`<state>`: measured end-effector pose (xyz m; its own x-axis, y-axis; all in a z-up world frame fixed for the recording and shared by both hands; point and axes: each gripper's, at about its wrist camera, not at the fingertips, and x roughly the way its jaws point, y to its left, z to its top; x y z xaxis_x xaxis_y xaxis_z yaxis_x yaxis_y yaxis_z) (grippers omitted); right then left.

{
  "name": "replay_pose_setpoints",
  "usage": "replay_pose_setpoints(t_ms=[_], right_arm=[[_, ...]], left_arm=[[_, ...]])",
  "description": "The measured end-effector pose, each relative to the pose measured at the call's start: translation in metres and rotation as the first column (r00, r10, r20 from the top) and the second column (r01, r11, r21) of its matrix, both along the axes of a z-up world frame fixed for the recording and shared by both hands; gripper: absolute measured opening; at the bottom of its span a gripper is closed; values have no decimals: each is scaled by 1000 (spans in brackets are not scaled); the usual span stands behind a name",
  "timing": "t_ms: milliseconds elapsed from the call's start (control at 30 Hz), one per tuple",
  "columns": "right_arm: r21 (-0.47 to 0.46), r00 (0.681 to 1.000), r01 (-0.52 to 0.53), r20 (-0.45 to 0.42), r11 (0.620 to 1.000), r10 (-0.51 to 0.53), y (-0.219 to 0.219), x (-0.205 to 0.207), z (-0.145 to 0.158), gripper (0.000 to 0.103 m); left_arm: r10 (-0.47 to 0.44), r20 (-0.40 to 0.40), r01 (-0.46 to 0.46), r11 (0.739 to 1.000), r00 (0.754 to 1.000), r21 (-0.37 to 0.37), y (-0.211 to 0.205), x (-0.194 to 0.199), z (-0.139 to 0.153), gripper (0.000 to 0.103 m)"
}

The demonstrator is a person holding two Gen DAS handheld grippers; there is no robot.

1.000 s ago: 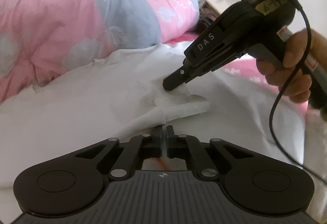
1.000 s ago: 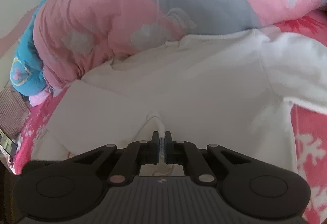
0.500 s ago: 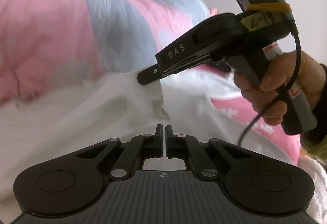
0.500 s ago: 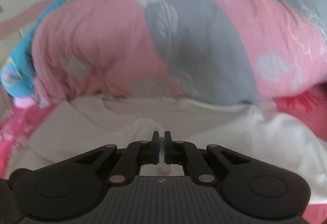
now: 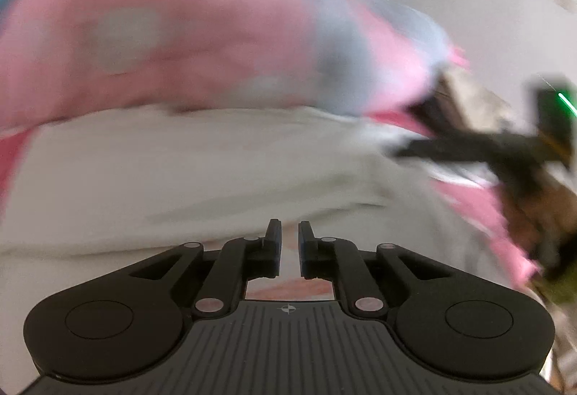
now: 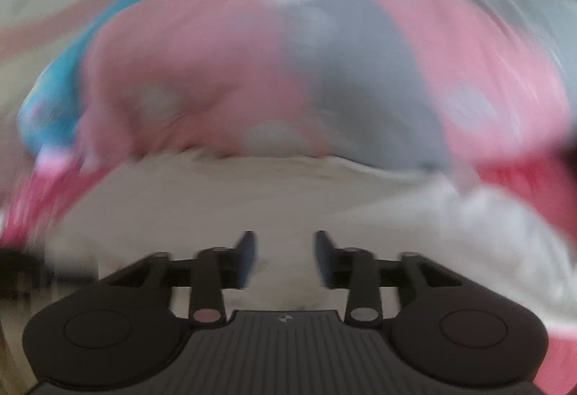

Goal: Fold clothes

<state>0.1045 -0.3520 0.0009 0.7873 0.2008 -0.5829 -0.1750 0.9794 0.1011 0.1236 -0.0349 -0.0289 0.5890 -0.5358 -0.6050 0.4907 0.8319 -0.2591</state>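
Note:
A white garment (image 5: 198,171) lies spread over the bed, also in the right wrist view as the white garment (image 6: 288,200). My left gripper (image 5: 289,236) hovers just above it; its jaws are opening, a narrow gap shows and no cloth is pinched. My right gripper (image 6: 285,247) is opening too, its fingers wide apart over the cloth with nothing gripped. In the left wrist view the right gripper (image 5: 404,151) is a dark blur at the right edge, held by a hand (image 5: 533,214). Both views are smeared by motion.
A bulky pink and grey quilt (image 5: 180,34) is piled along the far side of the garment, seen as the quilt (image 6: 252,70) from the right. A blue bundle (image 6: 50,106) sits at its left end. Pink patterned bedsheet (image 6: 523,178) shows to the right.
Both grippers were shut on folds of the white garment and have let go, their fingers now apart. The left view has swung leftward, so the right gripper now sits at its right edge.

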Motion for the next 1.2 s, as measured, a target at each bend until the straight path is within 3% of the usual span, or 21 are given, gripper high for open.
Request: replay_pose_setpoints(t_ms=[33,100,167,267,300,333,400,500,600,633,700,800,867,900,933,1033,1067,1100,1133,1200], right_arm=[[-101,998,-63,23,993,66,17,-7,2,45],[-294,986,-149,29,944,165,49,-17,-5,45],[-414,970,-218,4,884,241,73,-19,-17,44],[-528,951,-283,-47,801,305,93,-15,-35,36],[-569,948,-293,-66,769,313,98,-12,-40,26],[-590,944,-303,-80,748,320,99,-10,-42,5],[-630,937,-324,-108,706,333,101,-6,-46,0],[-619,918,-362,-108,697,381,99,-14,-29,0],[-569,899,-424,-167,705,406,96,-18,-31,0],[-571,892,-443,-201,691,406,97,-18,-39,0],[-606,891,-442,-216,661,398,98,-21,-52,0],[-634,908,-392,-153,666,389,99,-27,-44,2],[-681,914,-362,-125,637,387,98,-32,-40,16],[-701,914,-353,-115,620,390,99,-32,-41,32],[-718,910,-350,-108,602,400,100,-33,-43,38],[-737,905,-358,-125,573,406,102,-23,-55,33],[-726,906,-367,-137,582,400,100,-19,-58,29],[-714,907,-375,-149,591,395,99,-15,-61,9],[-702,906,-378,-145,604,398,96,-16,-55,1],[-679,904,-382,-134,628,405,92,-17,-41,1]], left_arm=[[65,-9,-65,998,998,0,16,7,0,9],[177,-30,-178,984,984,-20,42,21,0,9],[254,-35,-255,967,966,-22,58,36,-3,9],[297,-29,-298,955,954,-10,63,53,-9,9],[298,-33,-298,954,954,-10,62,57,-11,9],[294,-39,-295,956,955,-12,60,60,-14,9],[287,-48,-288,958,957,-11,60,61,-17,9],[275,-51,-276,961,960,-7,58,58,-21,9],[279,-71,-280,960,958,-4,60,61,-27,9],[283,-75,-284,959,956,-3,61,61,-28,9],[283,-70,-284,959,956,0,61,61,-28,9],[275,-64,-275,962,959,8,58,64,-27,9],[257,-65,-257,966,964,14,51,70,-29,9],[246,-66,-246,969,967,20,46,73,-30,9],[235,-66,-234,972,970,27,39,77,-31,10],[214,-68,-211,976,974,52,20,88,-39,10],[210,-70,-206,977,975,61,14,92,-42,10],[206,-72,-201,977,976,71,7,96,-45,10],[207,-70,-201,976,976,82,4,98,-47,10],[211,-62,-205,974,975,98,-1,101,-51,10]])
